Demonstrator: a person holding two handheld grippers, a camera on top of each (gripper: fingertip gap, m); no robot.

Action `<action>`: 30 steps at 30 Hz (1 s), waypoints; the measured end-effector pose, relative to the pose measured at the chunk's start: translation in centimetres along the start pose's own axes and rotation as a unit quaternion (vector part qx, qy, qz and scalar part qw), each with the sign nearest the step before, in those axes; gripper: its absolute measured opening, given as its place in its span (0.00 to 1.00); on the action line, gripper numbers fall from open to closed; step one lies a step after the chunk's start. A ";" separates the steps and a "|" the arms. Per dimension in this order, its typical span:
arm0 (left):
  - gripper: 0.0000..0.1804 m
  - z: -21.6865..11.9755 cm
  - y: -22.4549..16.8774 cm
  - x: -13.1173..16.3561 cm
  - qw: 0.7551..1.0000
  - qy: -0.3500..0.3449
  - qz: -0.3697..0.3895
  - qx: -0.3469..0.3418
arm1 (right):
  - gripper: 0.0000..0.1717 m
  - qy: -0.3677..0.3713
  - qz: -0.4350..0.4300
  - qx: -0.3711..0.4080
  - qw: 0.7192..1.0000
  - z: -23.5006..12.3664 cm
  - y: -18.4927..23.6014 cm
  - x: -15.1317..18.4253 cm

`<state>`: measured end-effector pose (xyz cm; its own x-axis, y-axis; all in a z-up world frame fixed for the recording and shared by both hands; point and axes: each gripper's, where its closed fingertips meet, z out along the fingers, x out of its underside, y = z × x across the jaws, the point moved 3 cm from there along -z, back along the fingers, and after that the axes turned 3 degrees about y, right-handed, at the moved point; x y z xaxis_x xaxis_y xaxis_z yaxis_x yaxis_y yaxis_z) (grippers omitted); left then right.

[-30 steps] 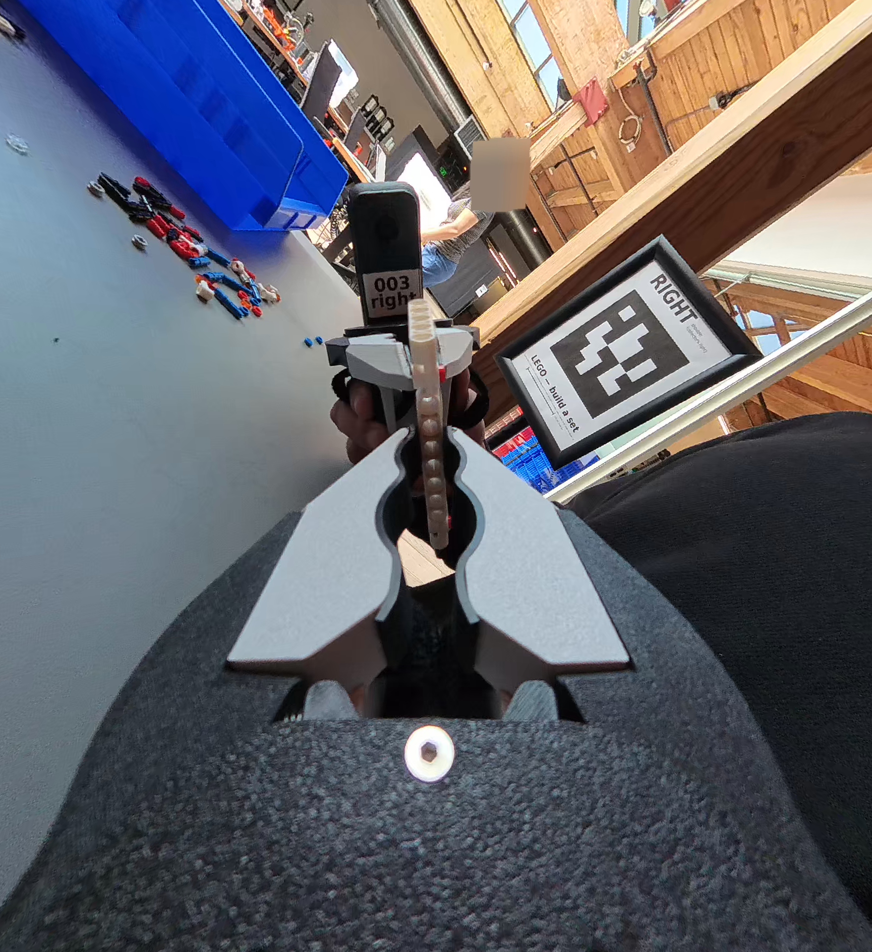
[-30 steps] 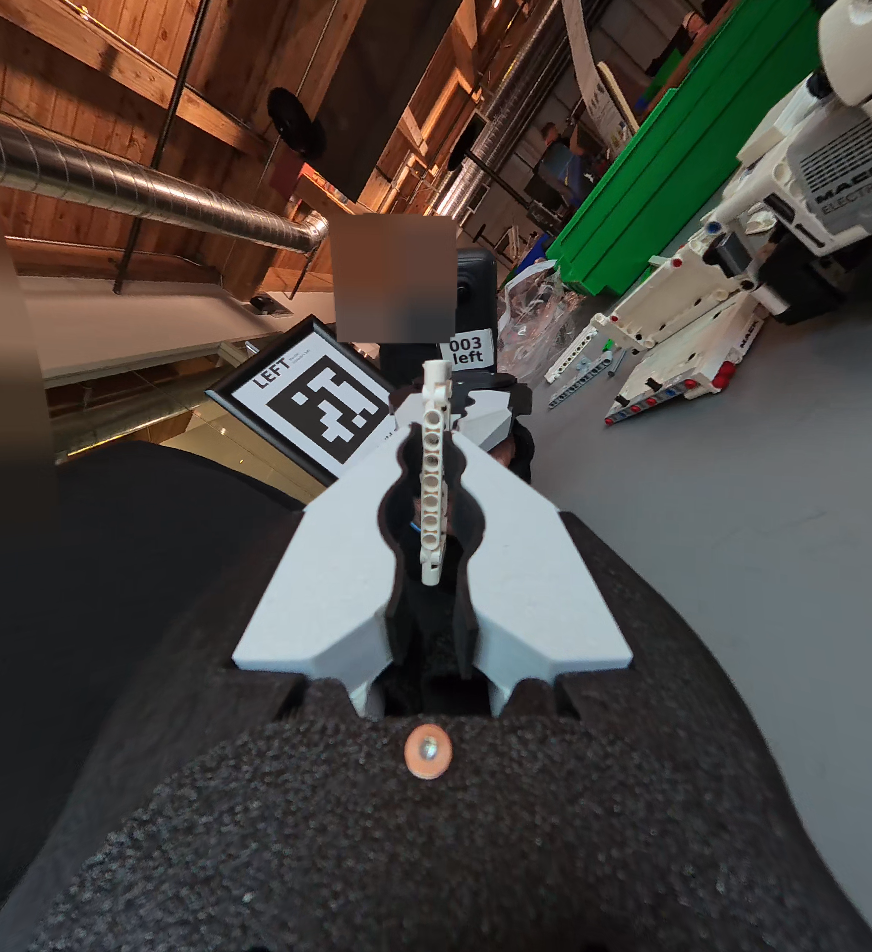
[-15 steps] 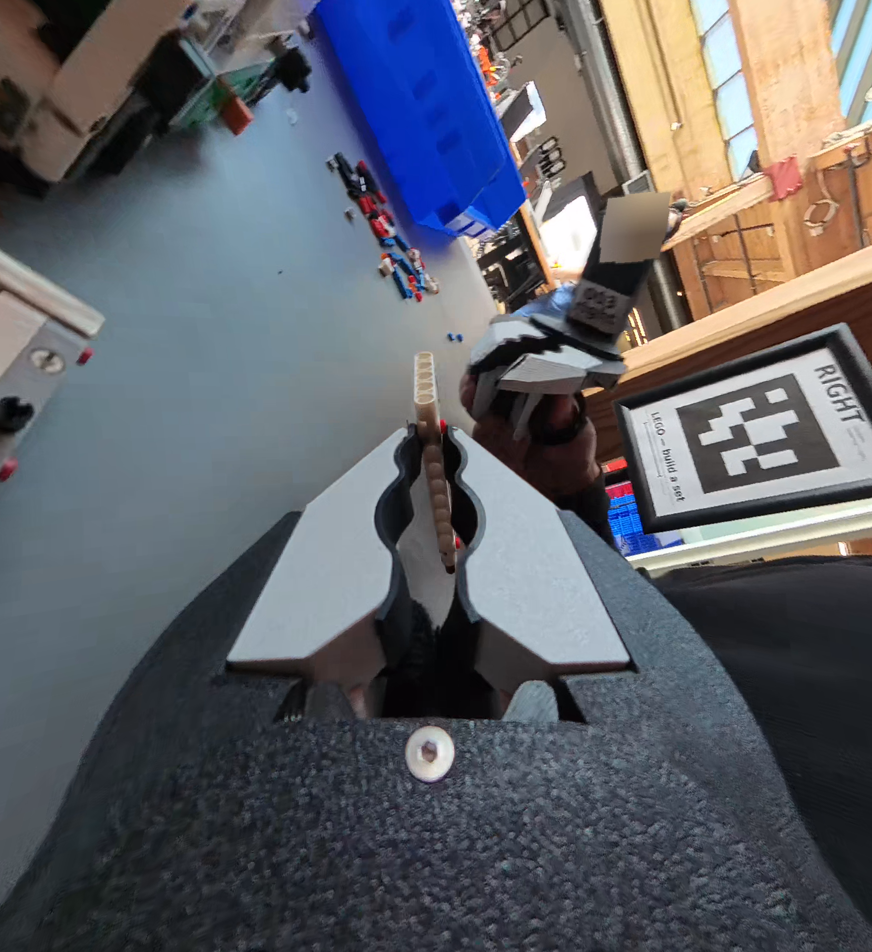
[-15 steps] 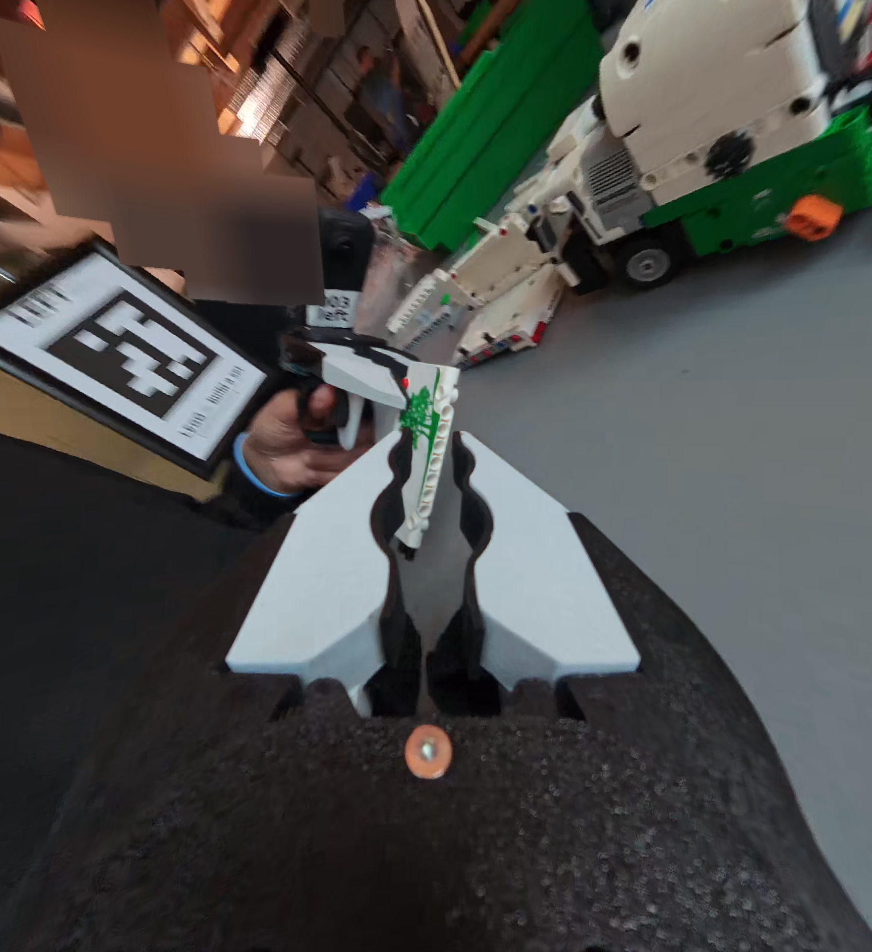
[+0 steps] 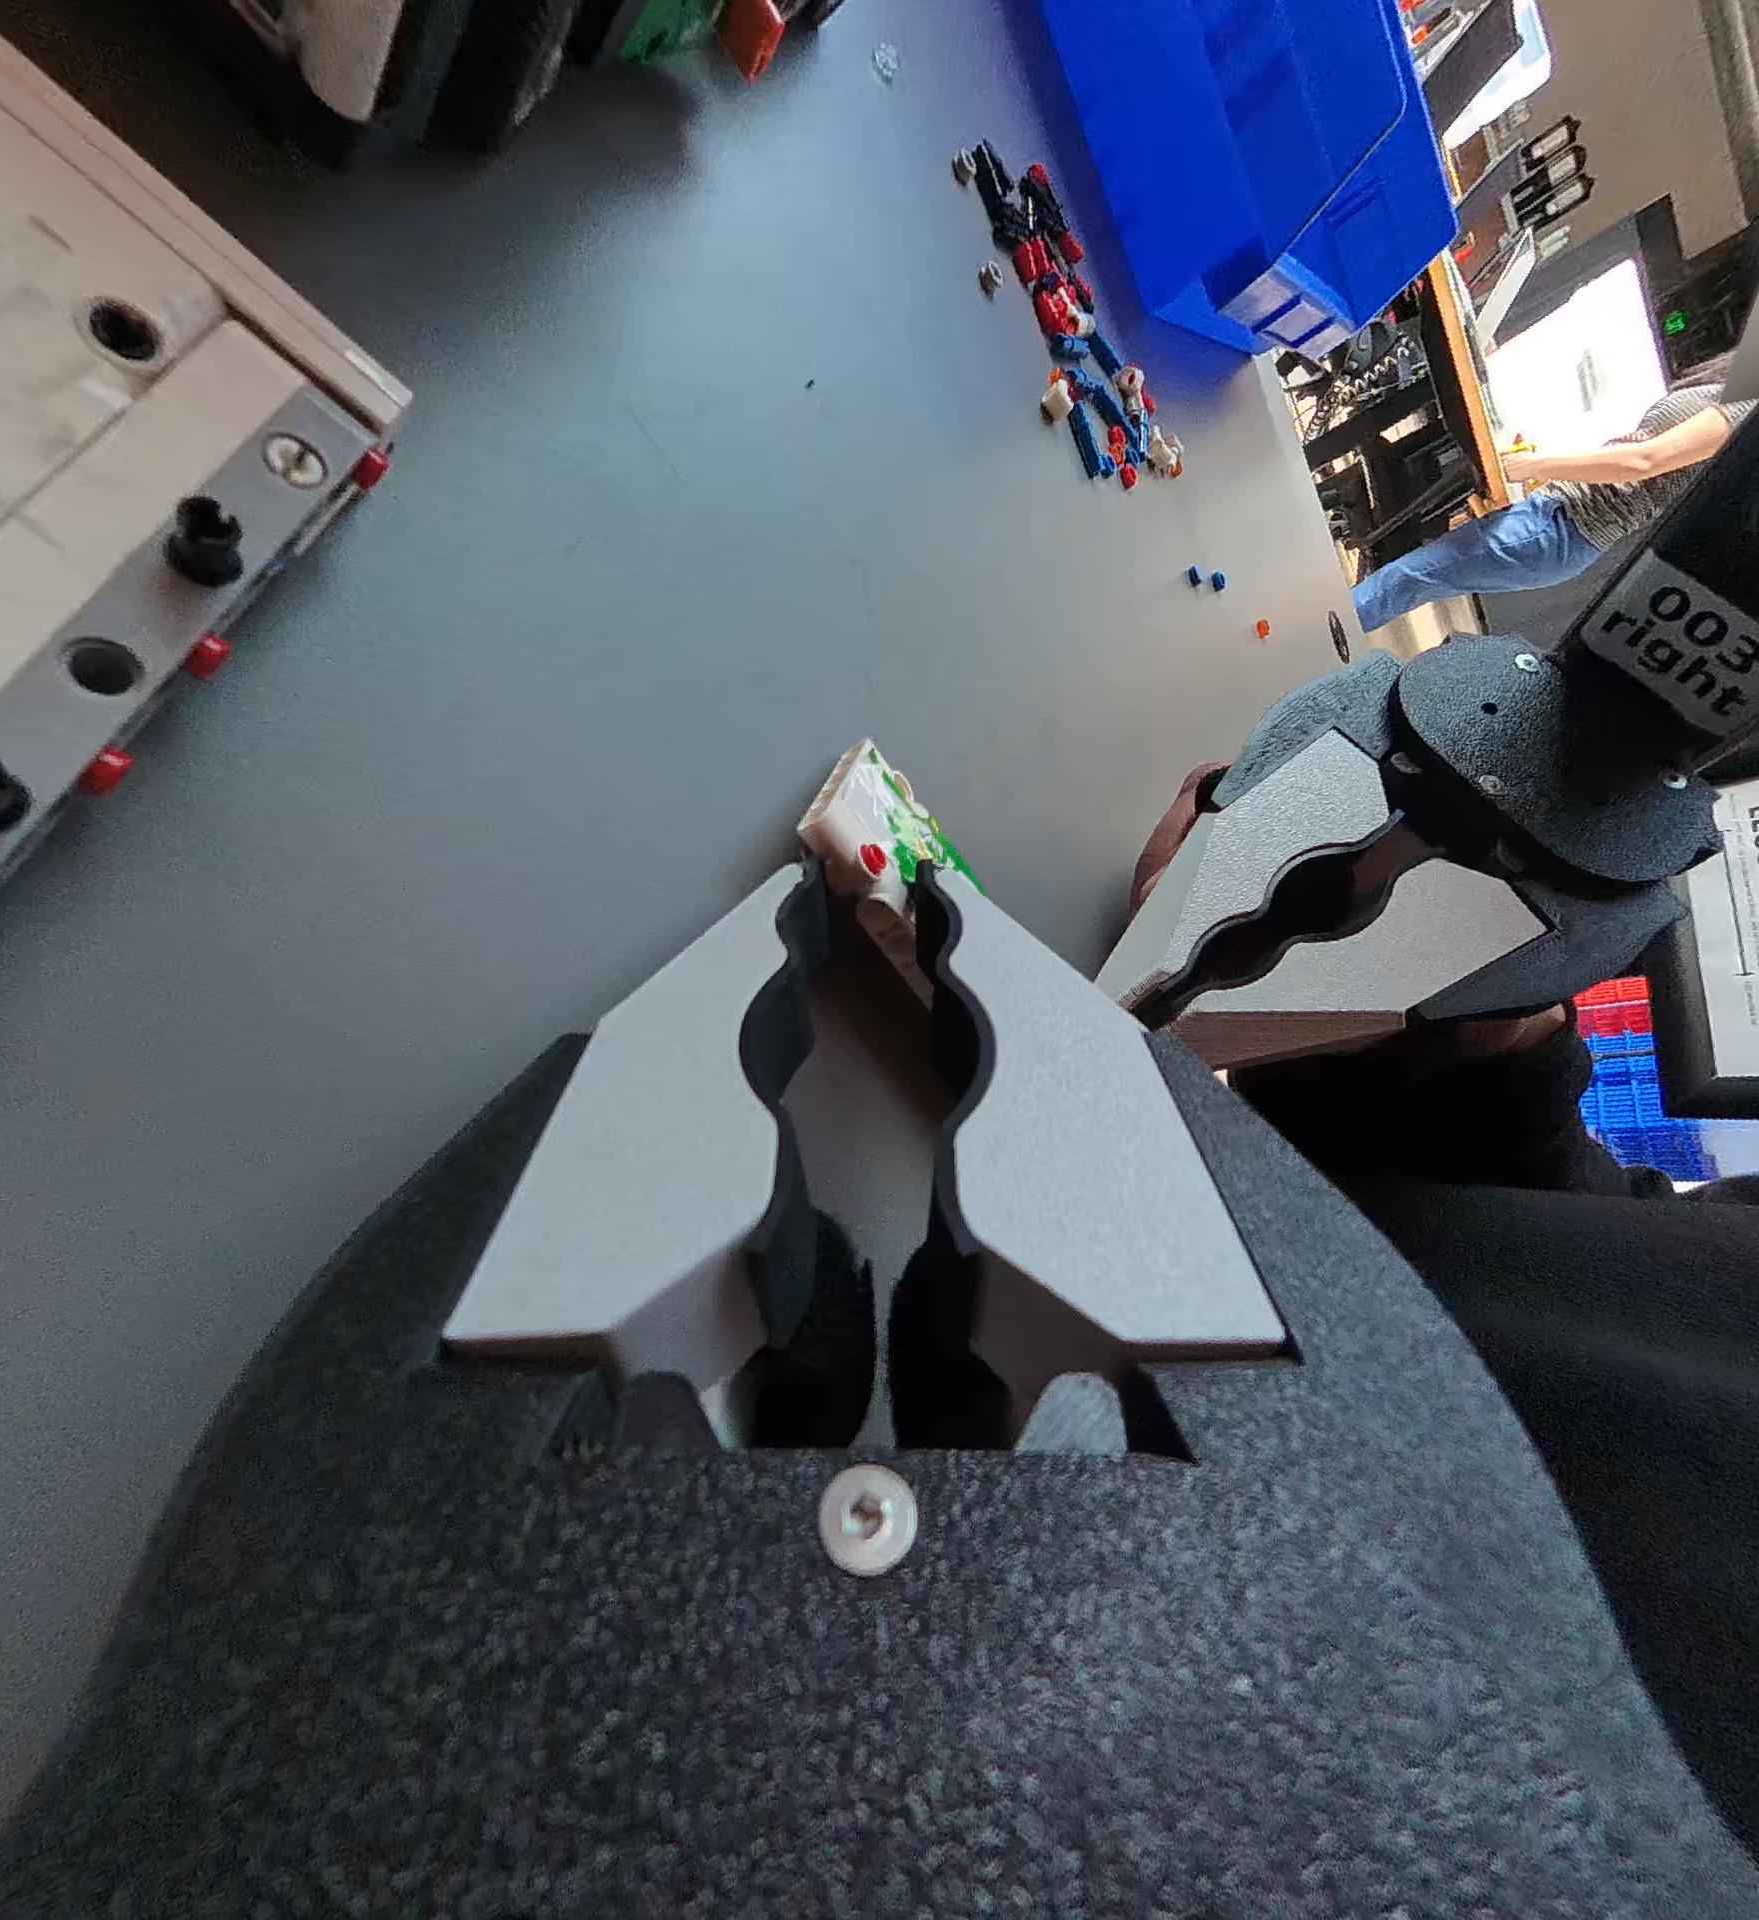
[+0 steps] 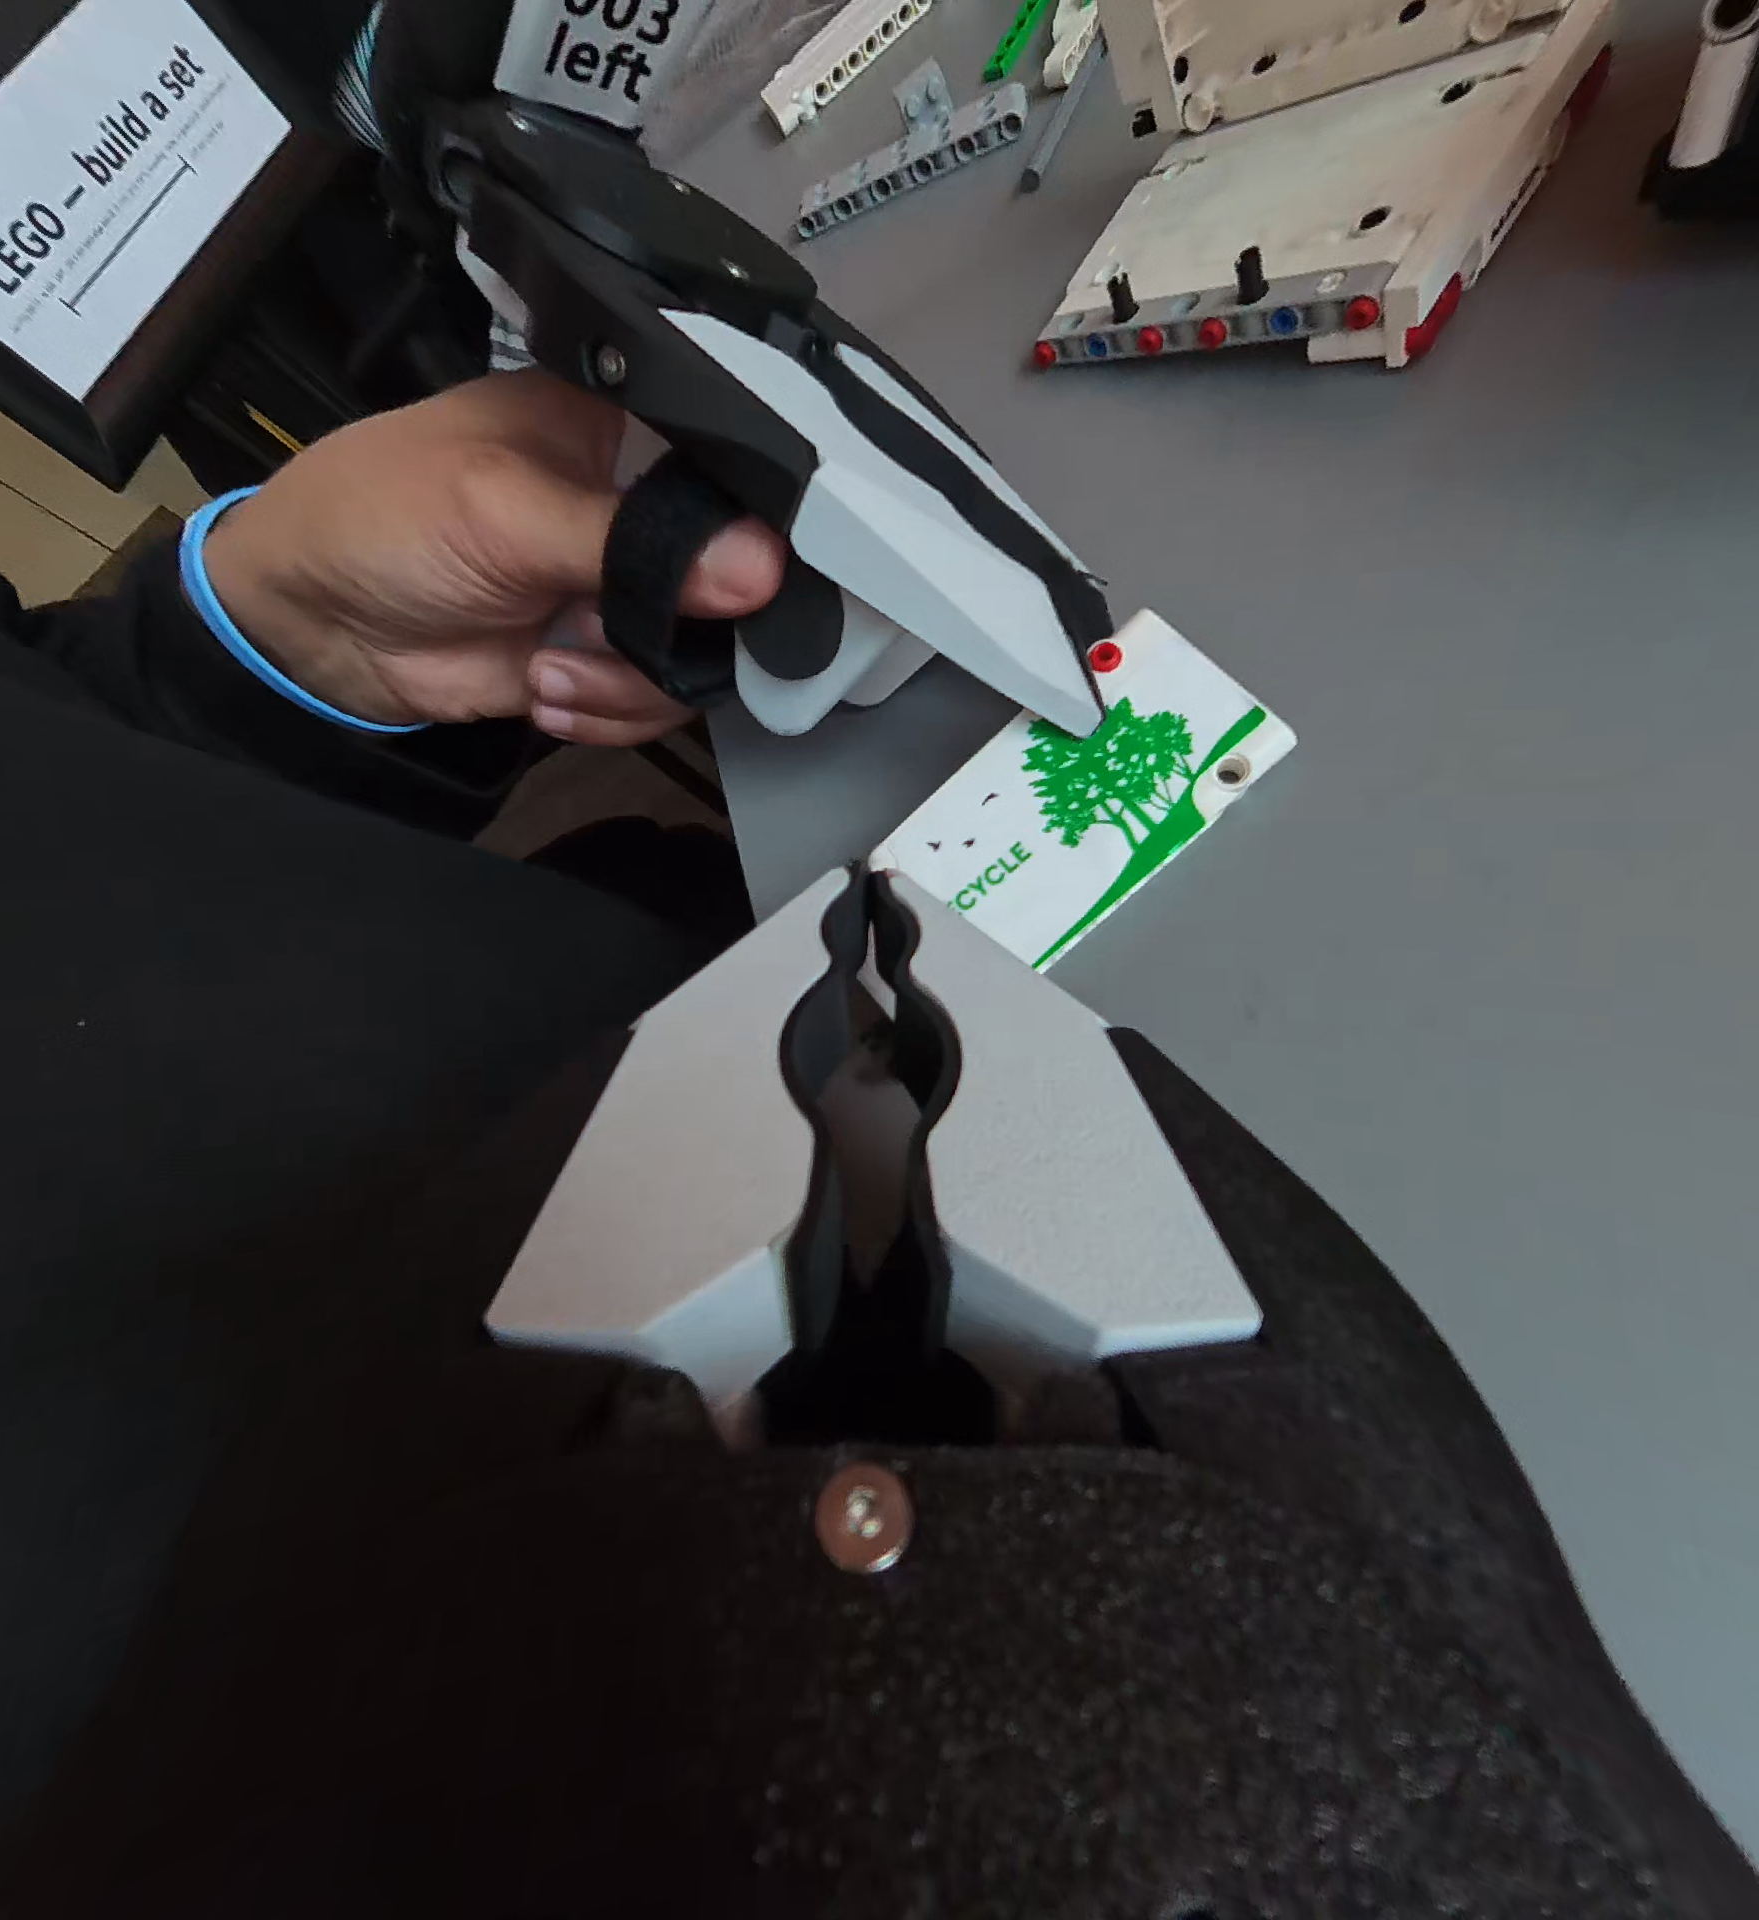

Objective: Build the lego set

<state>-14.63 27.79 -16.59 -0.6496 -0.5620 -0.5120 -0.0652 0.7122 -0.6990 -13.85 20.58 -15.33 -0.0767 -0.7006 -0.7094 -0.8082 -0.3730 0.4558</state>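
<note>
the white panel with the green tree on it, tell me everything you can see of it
The white panel is a flat rectangular plastic piece, glossy, printed with a green tree, a green curved stripe, small birds and green lettering. A red pin sits in one corner hole; another corner hole is bare. It lies low over the grey table, whether resting on it I cannot tell. The left gripper has its fingertips on either side of the edge by the red pin. The right gripper, shut, covers its near corner.
</note>
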 end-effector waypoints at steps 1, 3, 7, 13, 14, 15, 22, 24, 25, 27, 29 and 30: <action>0.10 -0.2 0.0 -0.1 1.000 -0.005 0.008 -0.003 | 0.00 0.004 0.001 -0.003 1.000 0.1 0.0 0.0; 0.19 -1.1 0.0 -0.4 0.999 -0.018 0.033 -0.007 | 0.00 0.006 0.011 -0.015 1.000 0.0 -0.2 -0.2; 0.28 -3.4 -0.6 0.8 0.986 -0.025 0.157 -0.044 | 0.00 -0.004 -0.004 -0.026 1.000 -1.5 -1.4 -0.8; 0.30 -2.3 -1.3 3.4 0.934 -0.003 0.312 -0.172 | 0.00 0.099 -0.165 -0.047 0.980 -0.6 -1.9 -1.8; 0.29 -1.8 -1.3 3.6 0.932 0.004 0.316 -0.176 | 0.00 0.107 -0.178 -0.061 0.976 0.0 -1.9 -2.1; 0.26 -1.5 -1.4 3.5 0.933 0.003 0.312 -0.177 | 0.00 0.118 -0.180 -0.072 0.974 0.5 -2.0 -2.1; 0.22 -4.4 1.5 1.8 0.916 -0.018 0.292 -0.275 | 0.00 0.135 -0.164 -0.051 0.976 2.7 -1.2 -1.5; 0.22 -4.6 1.0 2.2 0.922 -0.037 0.283 -0.260 | 0.00 0.121 -0.174 -0.029 0.977 2.7 -0.8 -1.9; 0.22 -4.6 0.3 2.5 0.927 -0.053 0.278 -0.245 | 0.00 0.099 -0.174 -0.034 0.979 2.4 -0.3 -2.5; 0.28 -4.3 -1.0 3.4 0.935 -0.080 0.268 -0.219 | 0.00 0.055 -0.164 -0.029 0.985 1.4 -0.3 -3.8; 0.29 -3.5 -1.7 4.3 0.935 -0.090 0.264 -0.217 | 0.00 0.040 -0.199 0.002 0.979 0.7 -1.2 -4.1; 0.29 -3.1 -1.7 4.5 0.931 -0.096 0.266 -0.229 | 0.00 0.037 -0.243 0.012 0.969 0.6 -1.4 -3.9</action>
<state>-19.76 25.40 -16.18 -0.5375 -0.1113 -0.8359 -0.1182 0.9914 -0.0560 -12.77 24.22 -13.56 0.3574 -0.4887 -0.7959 -0.7525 -0.6554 0.0645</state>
